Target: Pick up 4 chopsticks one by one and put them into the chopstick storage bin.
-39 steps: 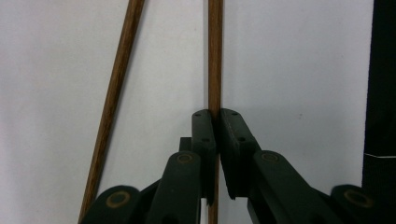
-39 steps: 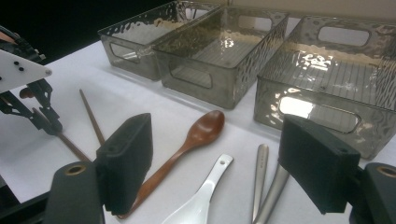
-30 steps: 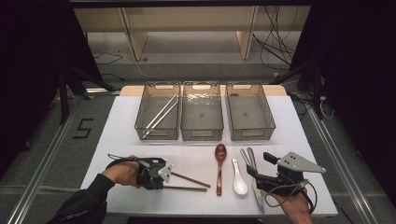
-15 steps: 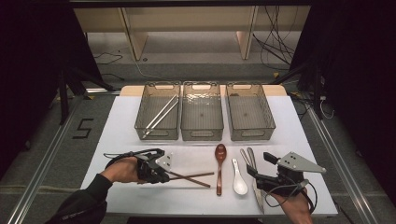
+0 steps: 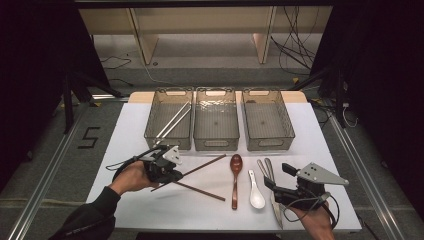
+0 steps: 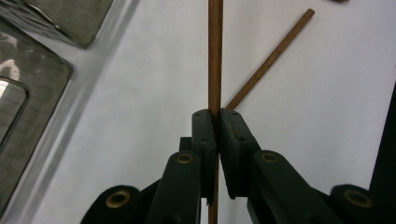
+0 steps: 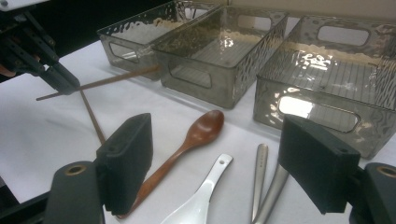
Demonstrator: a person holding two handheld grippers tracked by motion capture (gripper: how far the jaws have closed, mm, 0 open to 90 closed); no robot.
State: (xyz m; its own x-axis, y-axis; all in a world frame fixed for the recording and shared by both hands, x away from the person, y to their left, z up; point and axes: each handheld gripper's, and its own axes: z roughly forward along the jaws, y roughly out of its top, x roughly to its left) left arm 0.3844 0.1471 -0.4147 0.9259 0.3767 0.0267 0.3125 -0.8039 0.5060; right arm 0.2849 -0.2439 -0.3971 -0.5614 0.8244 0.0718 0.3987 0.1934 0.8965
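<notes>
Since a second ago my left gripper (image 5: 172, 172), clenched on one wooden chopstick (image 6: 215, 56), has lifted it off the white table (image 5: 320, 150) toward the left bin (image 5: 167, 131), its mate (image 5: 200, 190) left lying, while my right gripper (image 7: 215, 172) waits released above the spoons.

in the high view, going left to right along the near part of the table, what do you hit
left gripper shut on a brown chopstick → wooden spoon → white spoon → metal utensils → right gripper, jaws open
</notes>
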